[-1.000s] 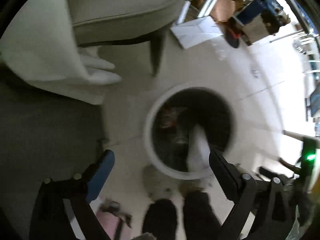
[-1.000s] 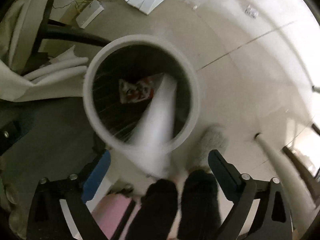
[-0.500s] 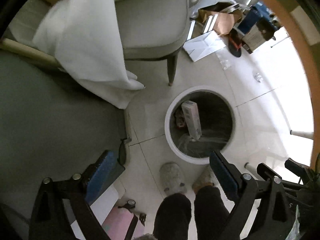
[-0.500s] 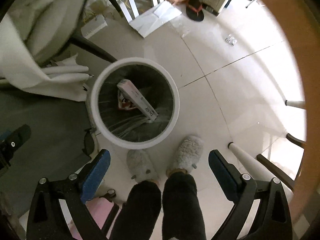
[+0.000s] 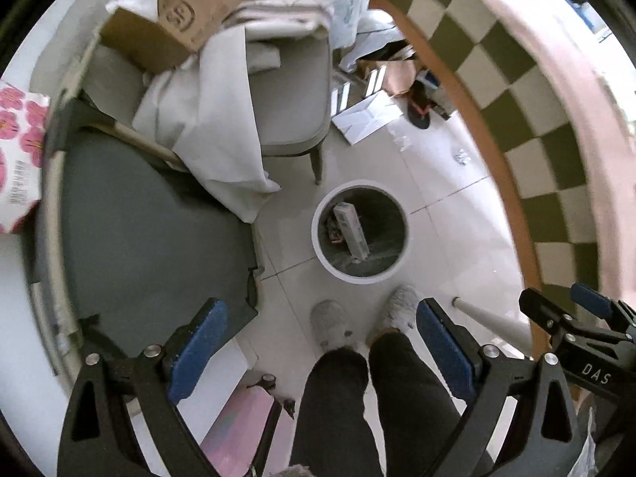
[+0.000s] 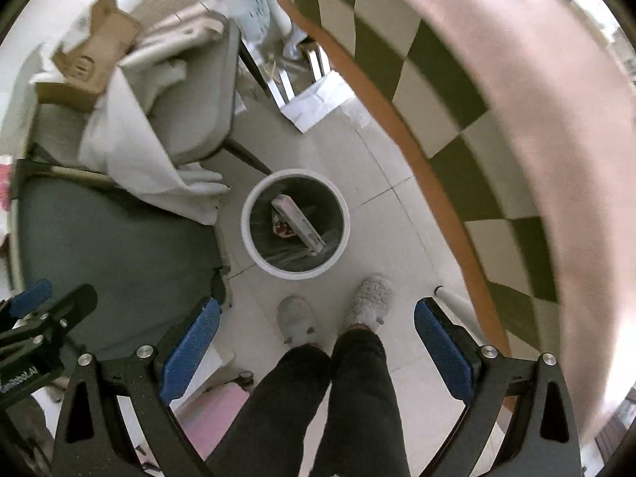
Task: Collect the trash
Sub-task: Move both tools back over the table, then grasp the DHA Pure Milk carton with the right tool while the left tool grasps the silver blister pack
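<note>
While both claws hang high above the floor, the left wrist view shows the left gripper (image 5: pixel 320 342) with its blue pads spread wide and nothing between them. Straight ahead of it, beyond the person's two grey slippers (image 5: pixel 332 326), stands the white trash bin (image 5: pixel 397 262) with a dark liner. A long white carton (image 5: pixel 349 230) lies slanted inside the bin, next to a red-printed wrapper (image 5: pixel 332 230). Ahead and to the left of the claw, a grey chair (image 5: pixel 294 91) carries a white cloth (image 5: pixel 222 135) and an open cardboard box (image 5: pixel 175 24). Farther ahead, a flat white paper bag (image 5: pixel 367 117) lies on the tiles, and a small crumpled scrap (image 5: pixel 461 157) lies to its right.

From the right wrist view, the right gripper (image 6: pixel 316 342) is likewise splayed and empty, and the bin (image 6: pixel 254 254) sits ahead, slightly left of centre, with the carton (image 6: pixel 298 224) resting in it. A checkered table edge (image 6: pixel 437 151) curves past on the right.

By my reading, one drop-off is done and the search for more trash is in hand. The next move likely calls for swinging a claw toward the loose litter ahead, lowering over it with the jaws wide, then closing.
</note>
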The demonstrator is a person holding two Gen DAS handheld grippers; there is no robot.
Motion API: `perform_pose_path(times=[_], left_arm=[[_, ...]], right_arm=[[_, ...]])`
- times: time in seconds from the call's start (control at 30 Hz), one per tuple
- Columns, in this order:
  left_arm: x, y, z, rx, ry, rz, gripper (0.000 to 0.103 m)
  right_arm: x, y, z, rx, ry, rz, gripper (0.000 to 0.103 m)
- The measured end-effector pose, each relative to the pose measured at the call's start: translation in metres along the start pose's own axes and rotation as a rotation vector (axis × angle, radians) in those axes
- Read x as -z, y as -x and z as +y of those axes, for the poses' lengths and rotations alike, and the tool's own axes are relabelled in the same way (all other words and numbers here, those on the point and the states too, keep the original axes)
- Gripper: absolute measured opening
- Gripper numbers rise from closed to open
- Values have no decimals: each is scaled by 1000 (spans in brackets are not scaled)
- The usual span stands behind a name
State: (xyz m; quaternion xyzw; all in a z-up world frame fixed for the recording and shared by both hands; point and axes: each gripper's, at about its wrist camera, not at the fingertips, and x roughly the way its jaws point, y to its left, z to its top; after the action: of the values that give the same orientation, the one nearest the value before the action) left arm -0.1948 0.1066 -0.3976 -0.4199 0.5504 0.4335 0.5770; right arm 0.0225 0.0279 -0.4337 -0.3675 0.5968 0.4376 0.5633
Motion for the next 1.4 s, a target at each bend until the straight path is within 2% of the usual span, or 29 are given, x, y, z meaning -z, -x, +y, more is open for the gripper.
perform_pose_path(times=[0.23, 0.4, 0.57, 0.63, 0.73, 0.83, 0.97, 1.07, 1.17, 1.2, 1.27, 1.3, 1.4], left_arm=[[9, 66, -4, 14, -6, -56, 98], [-3, 113, -25, 12, -43, -139, 98], [-33, 148, -82, 22, -104, -214, 98], [-48, 155, -120, 21, -152, -237, 102], [-65, 158, -174, 25, -211, -249, 103], [-77, 150, -236, 24, -268, -234, 103], [-86, 115, -316, -23, -359, -172, 103], [-88, 88, -363, -51, -420, -104, 103], [-86, 66, -405, -69, -460, -38, 103], [-85, 62, -416, -70, -471, -25, 103], [-85, 55, -437, -73, -492, -5, 103], [-86, 52, -447, -71, -501, 3, 103], [-88, 45, -478, -44, -508, 29, 103]], right_arm=[[16, 76, 1, -77, -22, -47, 100], [14, 125, -27, -135, -110, -112, 100], [-2, 164, -96, -141, -235, -157, 100], [-6, 178, -139, -117, -290, -187, 100], [-9, 192, -215, -39, -378, -205, 100], [-3, 188, -292, 36, -465, -179, 100], [2, 153, -384, 123, -571, -98, 100], [2, 124, -419, 127, -592, -48, 99], [-5, 100, -435, 118, -573, -18, 99], [-8, 92, -438, 125, -559, -12, 95], [-9, 83, -443, 113, -559, 4, 80], [-8, 78, -447, 94, -568, 11, 66], [2, 84, -462, 63, -621, -9, 63]])
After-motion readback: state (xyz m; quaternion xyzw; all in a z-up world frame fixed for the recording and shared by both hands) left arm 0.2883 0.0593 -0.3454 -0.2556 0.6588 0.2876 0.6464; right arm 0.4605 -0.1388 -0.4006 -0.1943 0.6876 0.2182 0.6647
